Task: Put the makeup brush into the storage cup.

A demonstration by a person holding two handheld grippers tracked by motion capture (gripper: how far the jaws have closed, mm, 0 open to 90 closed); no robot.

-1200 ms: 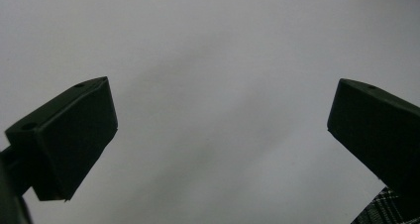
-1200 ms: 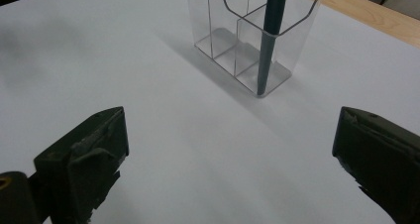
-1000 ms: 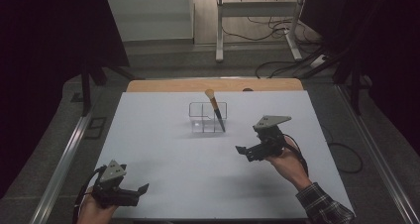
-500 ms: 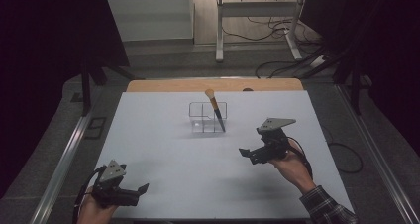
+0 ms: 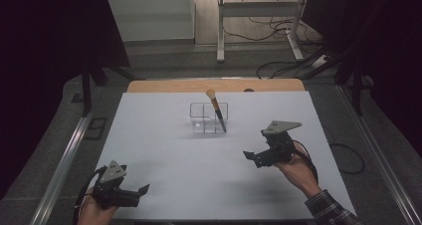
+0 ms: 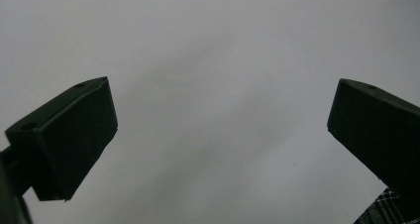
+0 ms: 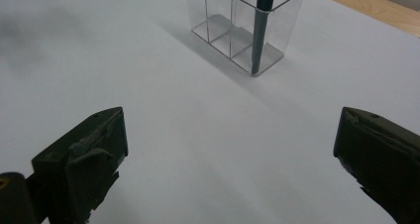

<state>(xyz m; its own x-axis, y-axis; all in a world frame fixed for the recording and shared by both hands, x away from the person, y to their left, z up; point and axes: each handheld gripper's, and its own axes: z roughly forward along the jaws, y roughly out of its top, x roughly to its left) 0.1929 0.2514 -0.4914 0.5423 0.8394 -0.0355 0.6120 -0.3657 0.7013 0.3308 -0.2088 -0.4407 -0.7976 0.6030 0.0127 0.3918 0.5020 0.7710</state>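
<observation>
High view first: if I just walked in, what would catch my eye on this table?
Likely the clear divided holder standing mid-table on the white sheet, with a makeup brush leaning in its right-hand compartment, bristles up. Next, the two black grippers with open jaws: the left gripper at the near-left edge, the right gripper right of the holder.

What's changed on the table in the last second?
The right gripper has pulled back slightly toward the person, away from the clear holder, jaws open and empty. The left gripper, the holder and the brush leaning in it stayed put.
</observation>
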